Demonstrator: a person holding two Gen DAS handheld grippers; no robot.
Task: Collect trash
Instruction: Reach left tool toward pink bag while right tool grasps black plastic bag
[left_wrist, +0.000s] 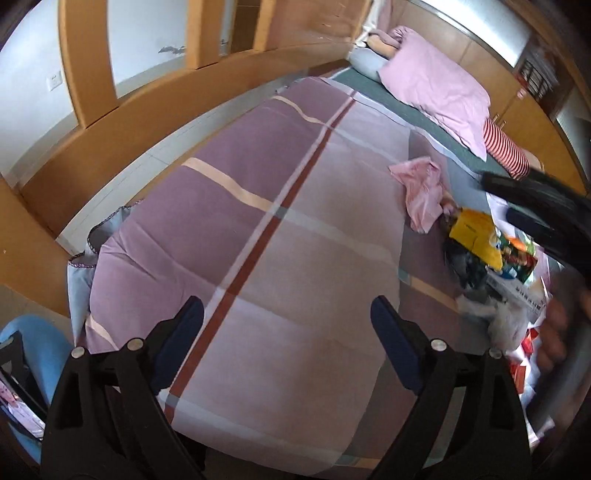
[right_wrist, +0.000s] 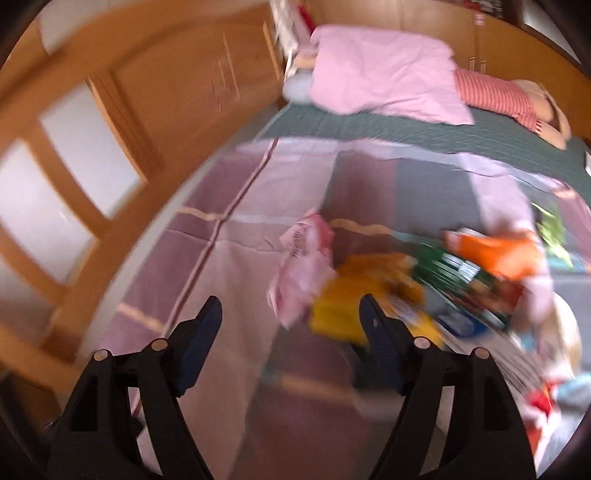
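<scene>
Left claw (left_wrist: 286, 314) spread wide, nothing between its fingers, hanging over the folded purple striped quilt (left_wrist: 258, 229) on the bed. Right claw (right_wrist: 290, 314) also spread, empty, angled down over the same quilt; that view is motion-blurred. Trash pile (left_wrist: 491, 254) lies on the bed to the right of the left claw: yellow bag (right_wrist: 354, 299) just past the right claw's fingertip, pink wrapper (right_wrist: 306, 266) beside it, green packet (right_wrist: 458, 273) and orange packet (right_wrist: 498, 251) further right. Beyond, a pink pillow (left_wrist: 439, 88) on a green sheet (right_wrist: 406, 129), with wooden cabinets (left_wrist: 221, 110) behind.
</scene>
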